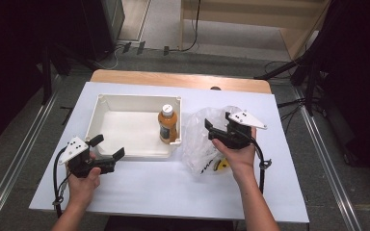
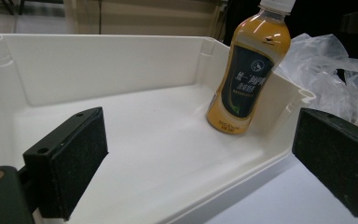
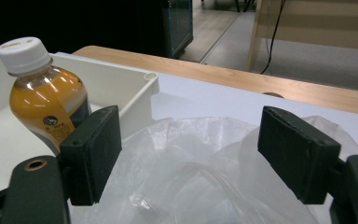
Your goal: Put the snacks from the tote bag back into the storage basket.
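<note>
One orange bottle (image 1: 167,124) stands in one white tray (image 1: 107,103); beside it, one plastic bag (image 1: 197,139) under the open-jawed right gripper (image 1: 218,129); left gripper (image 1: 107,147) open too.

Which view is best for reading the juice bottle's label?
The left gripper view: the juice bottle stands close, its dark label facing the camera. In the right gripper view a jaw hides part of the label; in the high view the bottle is small.
</note>
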The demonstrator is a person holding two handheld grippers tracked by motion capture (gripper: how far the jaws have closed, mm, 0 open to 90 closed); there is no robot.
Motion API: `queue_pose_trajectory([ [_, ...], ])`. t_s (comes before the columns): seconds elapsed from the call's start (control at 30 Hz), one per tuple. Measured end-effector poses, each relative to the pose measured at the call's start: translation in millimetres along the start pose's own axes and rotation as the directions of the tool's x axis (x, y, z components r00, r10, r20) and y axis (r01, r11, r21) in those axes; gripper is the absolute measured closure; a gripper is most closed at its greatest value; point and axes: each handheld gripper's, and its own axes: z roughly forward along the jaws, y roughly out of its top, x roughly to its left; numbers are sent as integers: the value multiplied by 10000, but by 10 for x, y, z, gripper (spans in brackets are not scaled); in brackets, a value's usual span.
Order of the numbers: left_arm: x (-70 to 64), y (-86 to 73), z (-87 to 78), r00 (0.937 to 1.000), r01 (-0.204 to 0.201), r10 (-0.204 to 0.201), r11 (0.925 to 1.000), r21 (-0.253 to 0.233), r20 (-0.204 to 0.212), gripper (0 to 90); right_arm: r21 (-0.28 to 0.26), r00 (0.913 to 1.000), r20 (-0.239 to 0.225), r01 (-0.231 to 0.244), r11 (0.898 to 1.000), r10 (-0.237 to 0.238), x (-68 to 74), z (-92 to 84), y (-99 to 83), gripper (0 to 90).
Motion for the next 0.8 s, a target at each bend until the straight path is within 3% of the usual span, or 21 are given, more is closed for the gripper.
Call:
queue_pose_trajectory([
  [0.8, 10, -20, 16, 9999, 29, -28, 10000, 80, -106, 32, -73, 9983, 528, -233, 9997, 237, -328, -335, -174, 221],
])
